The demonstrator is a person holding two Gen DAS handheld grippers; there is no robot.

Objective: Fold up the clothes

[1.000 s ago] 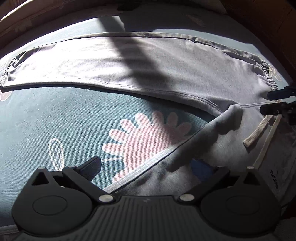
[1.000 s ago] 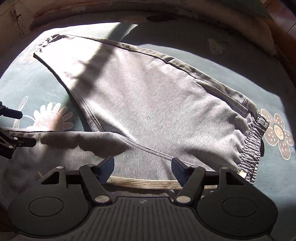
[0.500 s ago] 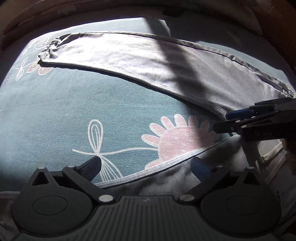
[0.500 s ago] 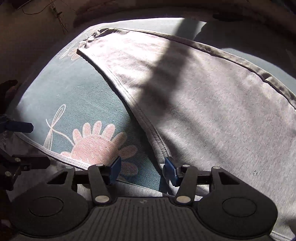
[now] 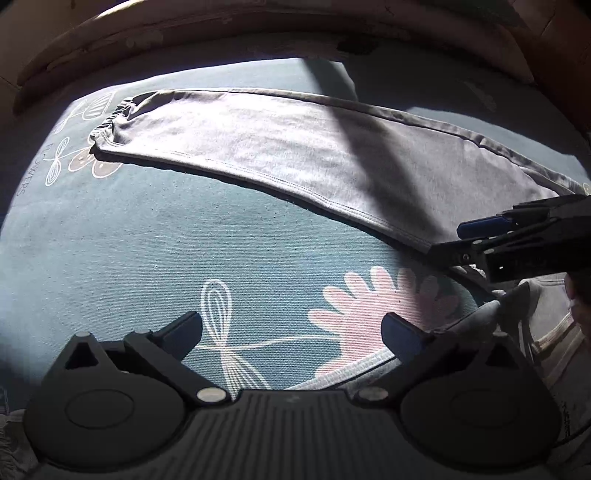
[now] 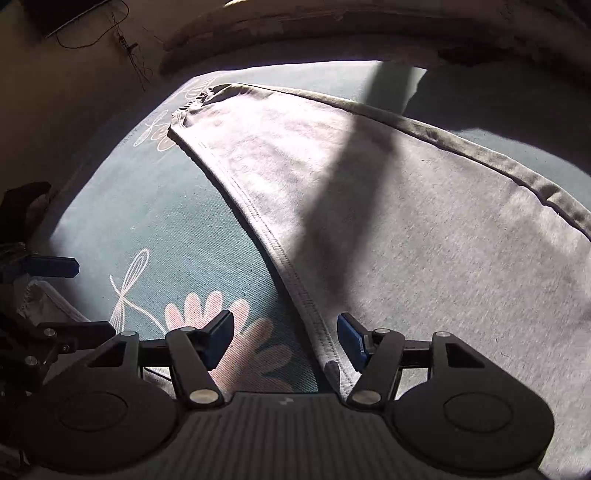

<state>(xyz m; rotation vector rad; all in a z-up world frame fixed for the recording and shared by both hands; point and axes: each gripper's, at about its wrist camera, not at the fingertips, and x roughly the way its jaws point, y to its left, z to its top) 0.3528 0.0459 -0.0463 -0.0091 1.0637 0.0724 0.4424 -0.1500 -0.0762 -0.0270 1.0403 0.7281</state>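
Two grippers over a bed sheet point(image 5: 155, 251), teal with pink flower and white line prints, half in sun, half in shadow. Grey sweatpants point(image 5: 280, 147) lie spread flat on it: one leg runs along the far side, its gathered cuff point(image 5: 110, 122) at far left beside small flower prints. The other leg's hem edge point(image 5: 354, 373) lies near, at the bottom of the left wrist view.

Left gripper point(image 5: 291, 332): fingers wide apart, nothing clamped. The left one is over bare sheet; the right one point(image 5: 400, 338) is at the near leg's hem, contact unclear.

Right gripper point(image 6: 284, 336): fingers apart, having just opened a bit more. The inner leg seam point(image 6: 273, 247) runs down between them. The right finger point(image 6: 351, 338) sits over the grey fabric, the left one over the pink flower point(image 6: 236, 332). Not pressing on the cloth as far as visible.

In the left wrist view the right gripper point(image 5: 476, 236) comes in from the right, near where the two legs meet. A broad dark shadow crosses the far leg. Padded bed edge point(image 6: 332, 33) curves along the far side.
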